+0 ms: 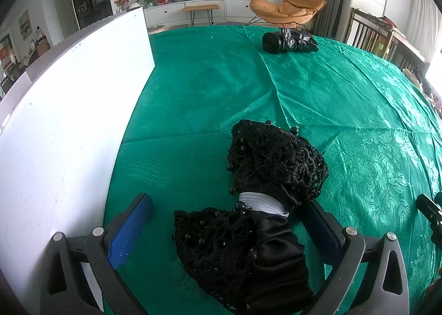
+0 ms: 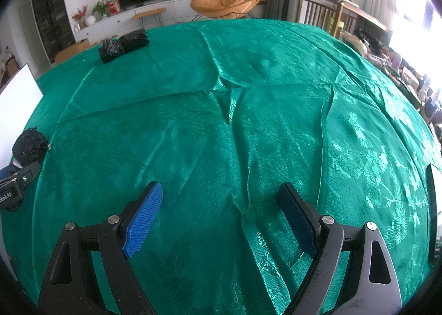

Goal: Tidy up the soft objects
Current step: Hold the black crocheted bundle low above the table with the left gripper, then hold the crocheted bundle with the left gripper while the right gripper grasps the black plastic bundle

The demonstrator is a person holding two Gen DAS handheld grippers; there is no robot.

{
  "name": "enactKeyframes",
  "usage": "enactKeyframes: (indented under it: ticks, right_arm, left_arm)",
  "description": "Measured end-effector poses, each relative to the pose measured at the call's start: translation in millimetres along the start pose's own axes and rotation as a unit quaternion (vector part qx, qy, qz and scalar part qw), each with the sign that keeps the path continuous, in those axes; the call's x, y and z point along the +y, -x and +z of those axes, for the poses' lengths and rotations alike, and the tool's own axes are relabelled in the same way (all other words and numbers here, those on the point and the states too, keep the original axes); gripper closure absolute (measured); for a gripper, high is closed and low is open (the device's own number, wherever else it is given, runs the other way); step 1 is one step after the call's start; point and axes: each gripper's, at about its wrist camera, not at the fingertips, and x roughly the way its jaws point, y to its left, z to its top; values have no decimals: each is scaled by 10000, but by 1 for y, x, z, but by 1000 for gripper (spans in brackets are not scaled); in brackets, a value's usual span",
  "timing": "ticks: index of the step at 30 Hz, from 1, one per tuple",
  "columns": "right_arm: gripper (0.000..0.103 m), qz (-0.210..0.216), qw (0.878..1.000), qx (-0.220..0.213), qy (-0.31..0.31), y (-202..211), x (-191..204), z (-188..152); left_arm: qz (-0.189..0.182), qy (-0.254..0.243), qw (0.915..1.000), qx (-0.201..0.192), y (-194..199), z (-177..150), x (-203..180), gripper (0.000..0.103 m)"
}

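The left claw (image 1: 232, 221) stands wide, its blue pads on either side of the black lace bundle (image 1: 265, 174) without squeezing it; the right-hand pad seems to touch the satin end, though I cannot tell for sure. The bundle lies on the surface (image 1: 210, 88), just beside the white board (image 1: 69, 127). The right claw (image 2: 221, 212) is equally wide and holds nothing, hovering over bare green cloth. Far off sits a black bag roll (image 1: 288, 41). Judging by this, organizing has barely begun: nothing looks gathered or folded, and both soft items remain to be handled.
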Motion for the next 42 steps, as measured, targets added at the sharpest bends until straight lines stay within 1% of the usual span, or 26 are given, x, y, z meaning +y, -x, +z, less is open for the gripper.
enactKeyframes:
  ticks: [6,9,11,12,13,14,16,17,18,20,21,23,24,25,27,29,31,33,34,35,36,37,38,39,41,42]
  right_arm:
    - [14,17,10000,18,1,0,0,0]
    - [14,262,9987,324,301,-3,-4,8]
    - [15,615,9957,525,455,-8,-9,23]
    - [15,922,9934,561,395,-11,-15,36]
    - [16,1133,9913,587,316,-13,-18,48]
    - [16,1359,9884,629,243,-19,-18,70]
    - [16,1566,9850,686,254,-30,-9,103]
    - [16,1690,9825,723,297,-39,3,128]
    - [16,1758,9812,700,369,-43,14,143]
    - [16,2034,9759,666,430,-56,44,176]
    - [16,2237,9717,694,309,-64,59,191]
    - [16,2564,9637,735,-125,-82,82,216]
    - [16,2691,9594,767,-347,-93,94,226]
    - [16,2727,9573,833,-479,-105,106,233]
    - [16,2457,9625,952,-647,-130,131,243]
    - [16,1995,9736,913,-626,-148,152,248]
    - [16,1491,9830,1000,-394,-164,172,245]
    - [18,1122,9904,808,36,-164,186,238]
    - [20,1003,9919,734,271,-161,190,234]
    - [33,972,9917,694,485,-158,193,229]
    - [51,881,9915,622,728,-153,196,224]
    - [63,682,9911,562,998,-148,198,219]
    - [64,771,9878,559,1230,-143,196,213]
    - [64,815,9866,583,1285,-140,194,209]
    - [64,915,9855,649,1273,-129,184,198]
    - [64,1033,9850,670,1212,-121,176,193]
  left_arm:
    - [-1,1,10000,0,0,0,0,0]
    - [-1,2,10000,1,0,0,0,0]
    - [-1,2,10000,1,0,0,0,0]
    - [-1,2,10000,1,0,0,0,0]
    - [-1,2,10000,1,0,0,0,0]
    - [-1,2,10000,1,0,0,0,0]
    - [-1,2,10000,2,0,0,0,0]
    - [-2,3,10000,1,0,0,0,0]
    - [-3,3,10000,2,0,0,0,0]
    - [-4,5,10000,2,0,0,0,0]
    - [-3,3,10000,2,0,0,0,0]
    - [-2,3,10000,2,0,0,0,0]
    - [-2,3,10000,2,0,0,0,0]
    - [-2,3,10000,2,0,0,0,0]
    - [-3,3,10000,1,0,0,0,0]
    - [-3,3,10000,2,0,0,0,0]
    - [-3,3,10000,2,0,0,0,0]
    - [-3,3,10000,2,-1,0,-1,0]
    - [-3,3,10000,2,-1,0,-1,0]
    - [-3,3,10000,3,-1,1,-2,0]
    - [-3,2,10000,3,-1,1,-2,0]
    - [-3,2,10000,3,-1,1,-2,0]
    - [-4,3,10000,3,-1,1,-2,0]
    - [-4,3,10000,3,-1,1,-2,0]
    - [-5,4,10000,4,-1,1,-2,0]
    - [-5,4,10000,3,-1,1,-3,0]
